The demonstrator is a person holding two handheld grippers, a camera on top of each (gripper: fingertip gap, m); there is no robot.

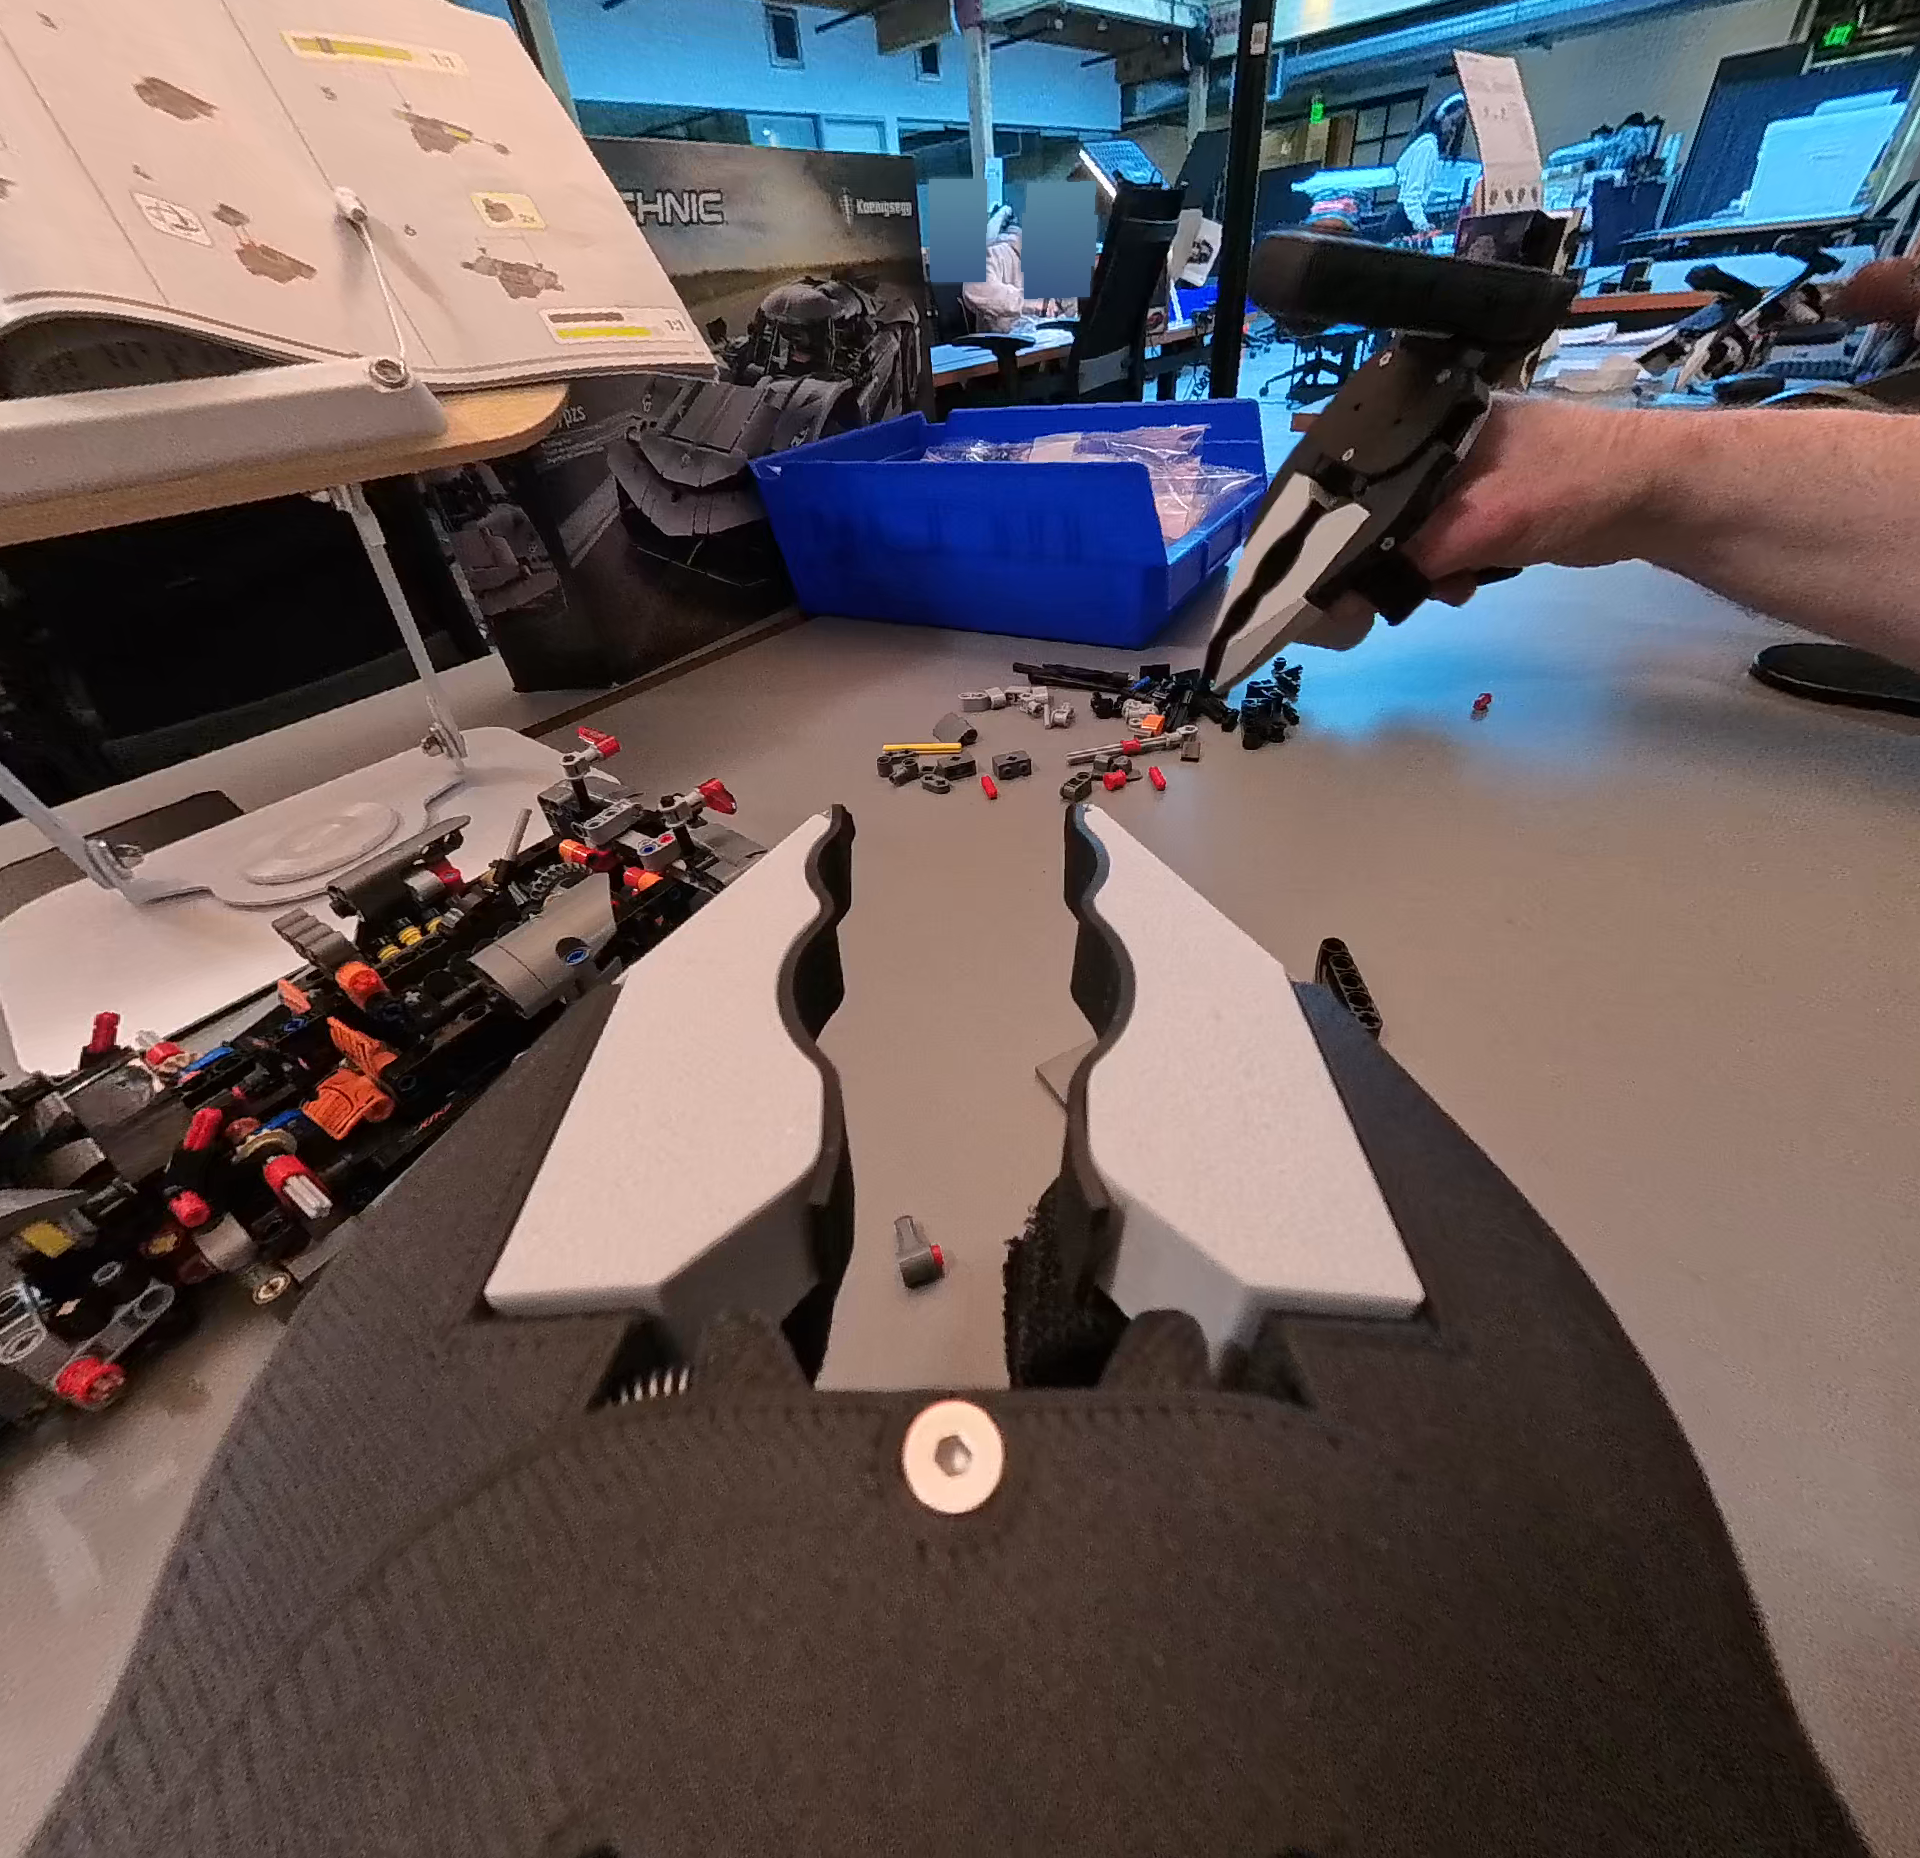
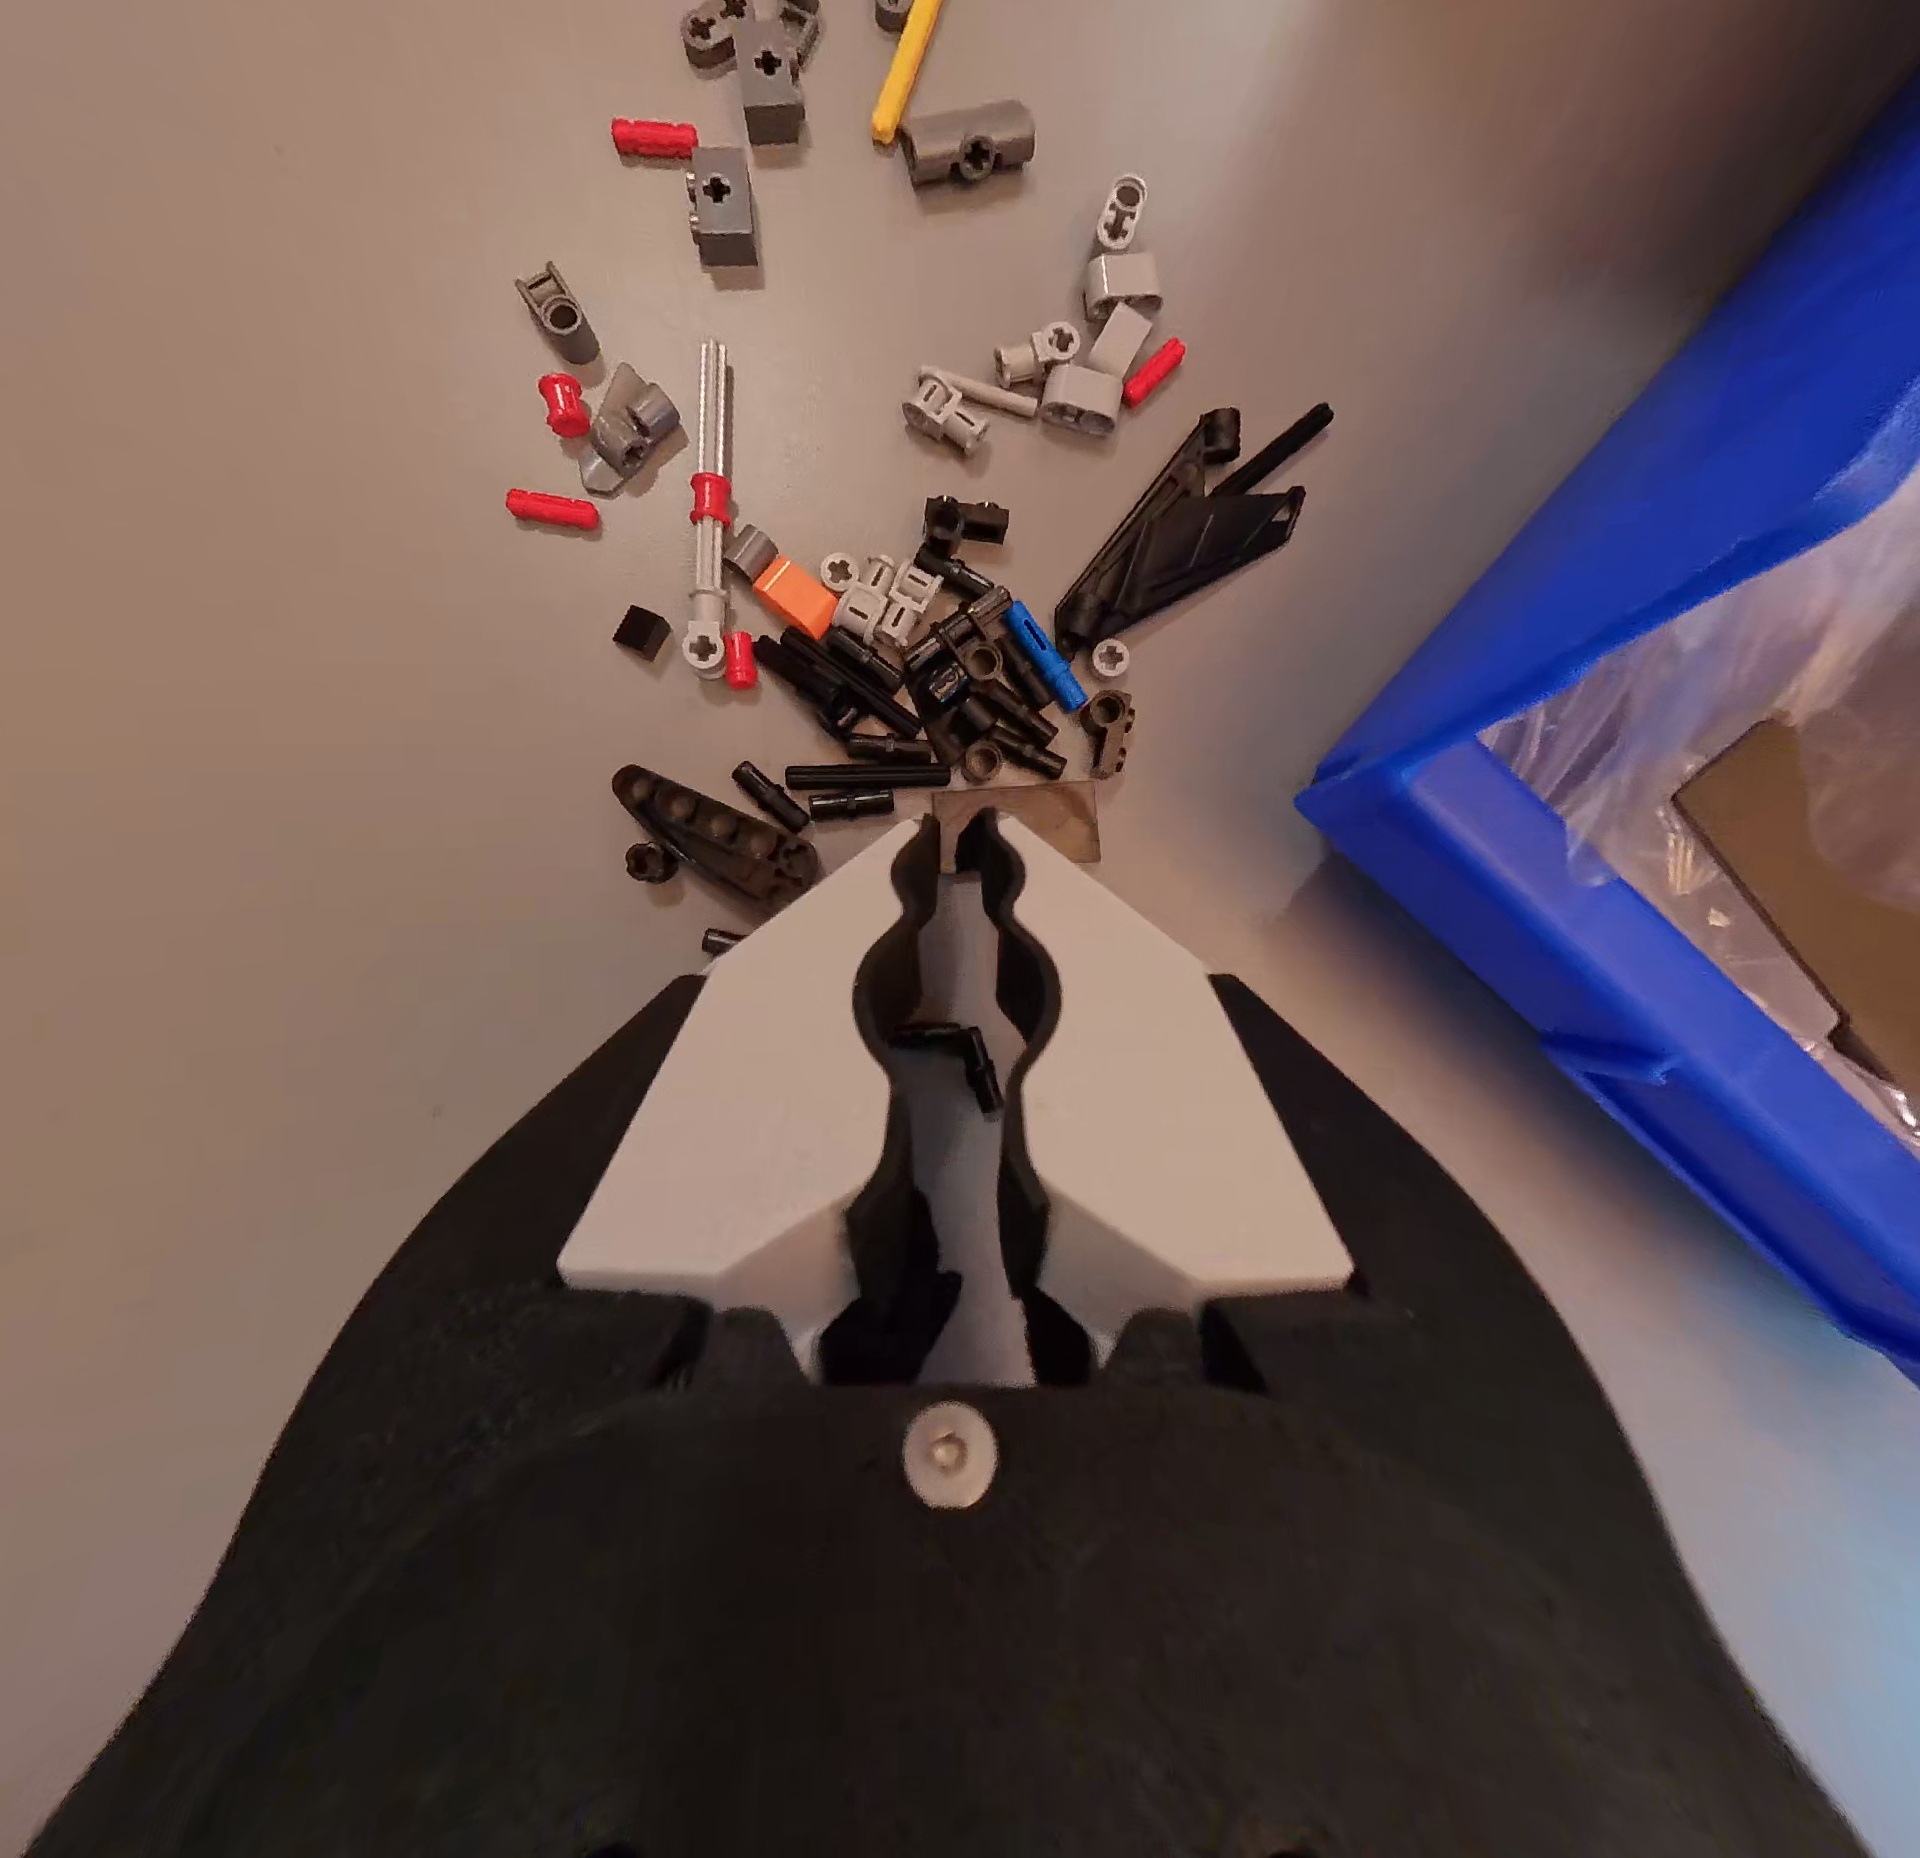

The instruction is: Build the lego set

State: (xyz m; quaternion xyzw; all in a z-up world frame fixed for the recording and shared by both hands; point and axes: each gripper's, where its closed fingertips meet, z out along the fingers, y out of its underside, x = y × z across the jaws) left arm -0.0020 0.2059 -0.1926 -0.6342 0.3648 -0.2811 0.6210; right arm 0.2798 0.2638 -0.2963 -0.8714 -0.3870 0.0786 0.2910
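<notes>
My left gripper (image 1: 956, 842) is open and empty, low over the grey table (image 1: 1558, 1081). A small grey connector with a red pin (image 1: 920, 1263) lies on the table between its fingers. The part-built black, grey and orange Lego model (image 1: 364, 987) lies just left of it. My right gripper (image 2: 961, 834), held by a hand, also shows in the left wrist view (image 1: 1218, 681). It points down into the pile of loose parts (image 2: 883, 613), its jaws almost closed at the black pins (image 2: 868, 774). I cannot tell if it pinches one. A black pin piece (image 2: 948, 1060) lies under its fingers.
A blue bin (image 1: 1018, 520) of plastic bags stands behind the pile and also shows right of my right gripper (image 2: 1610, 873). The instruction book (image 1: 312, 146) rests on a stand at the left, with the set's box (image 1: 727, 406) behind. A black beam (image 1: 1351, 982) lies right of my left gripper. One gripper's finger ends stand about 30 centimeters off the other's. From the right gripper's tips to the black pin piece (image 2: 948, 1060) is close to 5 centimeters.
</notes>
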